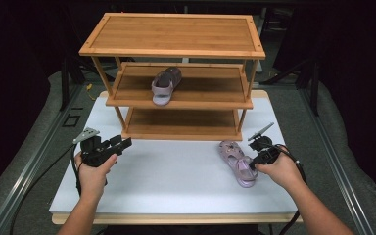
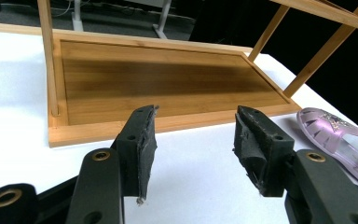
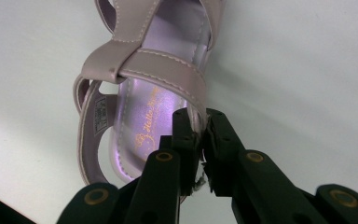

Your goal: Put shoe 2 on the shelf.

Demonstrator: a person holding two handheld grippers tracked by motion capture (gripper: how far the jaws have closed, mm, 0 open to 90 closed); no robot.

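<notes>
A lilac sandal (image 1: 237,161) lies on the white table top in front of the wooden rack's right end. My right gripper (image 1: 252,164) is at its heel end; in the right gripper view its jaws are pinched on the sandal's (image 3: 144,93) heel side wall, right gripper (image 3: 199,144) shut on it. A second lilac sandal (image 1: 165,86) stands on the rack's middle shelf. My left gripper (image 1: 123,143) hovers at the left, jaws wide apart, left gripper (image 2: 193,140) holding nothing and facing the bottom shelf (image 2: 168,79). The near sandal (image 2: 340,140) shows at that view's right edge.
The three-tier bamboo rack (image 1: 176,36) stands at the back of the white table top (image 1: 176,186). Its top and bottom shelves are bare. Dark floor and metal rails flank the table on both sides.
</notes>
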